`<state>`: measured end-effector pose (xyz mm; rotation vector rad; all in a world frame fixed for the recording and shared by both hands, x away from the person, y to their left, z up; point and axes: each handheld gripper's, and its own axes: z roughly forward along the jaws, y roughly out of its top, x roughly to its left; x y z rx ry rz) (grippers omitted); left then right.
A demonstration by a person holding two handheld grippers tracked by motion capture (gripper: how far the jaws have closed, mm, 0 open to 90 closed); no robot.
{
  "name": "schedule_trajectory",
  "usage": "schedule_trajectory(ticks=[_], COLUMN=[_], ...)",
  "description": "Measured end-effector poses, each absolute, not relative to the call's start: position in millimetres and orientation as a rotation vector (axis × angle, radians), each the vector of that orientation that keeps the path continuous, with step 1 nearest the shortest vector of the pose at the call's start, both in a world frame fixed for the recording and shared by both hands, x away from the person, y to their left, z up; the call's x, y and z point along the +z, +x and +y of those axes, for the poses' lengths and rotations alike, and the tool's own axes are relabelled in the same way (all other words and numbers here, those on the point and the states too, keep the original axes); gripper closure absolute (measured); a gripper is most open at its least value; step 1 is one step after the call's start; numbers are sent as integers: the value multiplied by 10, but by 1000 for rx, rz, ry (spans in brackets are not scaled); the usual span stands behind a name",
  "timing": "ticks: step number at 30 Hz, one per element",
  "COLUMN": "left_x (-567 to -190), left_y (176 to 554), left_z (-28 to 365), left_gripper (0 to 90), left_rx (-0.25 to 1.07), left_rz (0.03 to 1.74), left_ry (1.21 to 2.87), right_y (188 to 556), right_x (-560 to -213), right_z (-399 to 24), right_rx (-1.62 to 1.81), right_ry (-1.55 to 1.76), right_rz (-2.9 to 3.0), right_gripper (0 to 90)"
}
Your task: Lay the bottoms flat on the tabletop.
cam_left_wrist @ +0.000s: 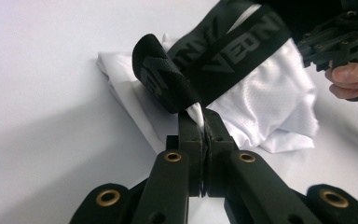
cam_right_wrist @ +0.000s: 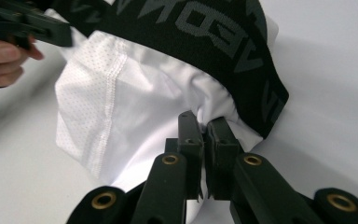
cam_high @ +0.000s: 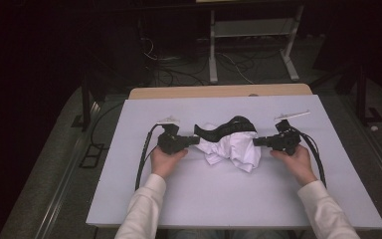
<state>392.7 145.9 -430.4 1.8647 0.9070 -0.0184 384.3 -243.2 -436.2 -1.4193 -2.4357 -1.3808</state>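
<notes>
A crumpled pair of white mesh underpants (cam_high: 231, 148) with a black lettered waistband (cam_high: 229, 127) lies at the middle of the white table (cam_high: 229, 199). My left gripper (cam_high: 195, 140) is shut on the garment's left end; white cloth (cam_left_wrist: 196, 113) pokes out between its jaws just under the waistband (cam_left_wrist: 233, 51). My right gripper (cam_high: 256, 142) is shut on the right end, its jaws pinching the white fabric (cam_right_wrist: 135, 107) below the black band (cam_right_wrist: 223, 42). Each gripper view also shows the other hand with its gripper across the garment.
The table's wooden far edge (cam_high: 219, 91) borders a dark floor with cables and a white metal frame (cam_high: 251, 45). Bare tabletop lies in front of the garment and to both sides. Cables (cam_high: 143, 154) trail back from each gripper.
</notes>
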Motion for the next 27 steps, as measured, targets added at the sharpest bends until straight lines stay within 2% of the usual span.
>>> schedule_trajectory(ticks=[6,17,27], left_x=[-4173,-4071,-4008], left_y=[3788,3498,3218], left_z=[1598,1798,1827], left_gripper=[876,877,877], left_rx=[-2,-16,-41], left_rz=[890,885,833], left_ry=[1817,1748,1758], right_y=[3710,3427,3078], right_x=[-4227,-4127,-4051], right_z=[-2600,-2655,-2685], right_rx=[-1396,-1427,-1415], right_ry=[-1449,-1401,-1324], right_rz=[-2448,-2427,-2438], right_gripper=[858,860,861])
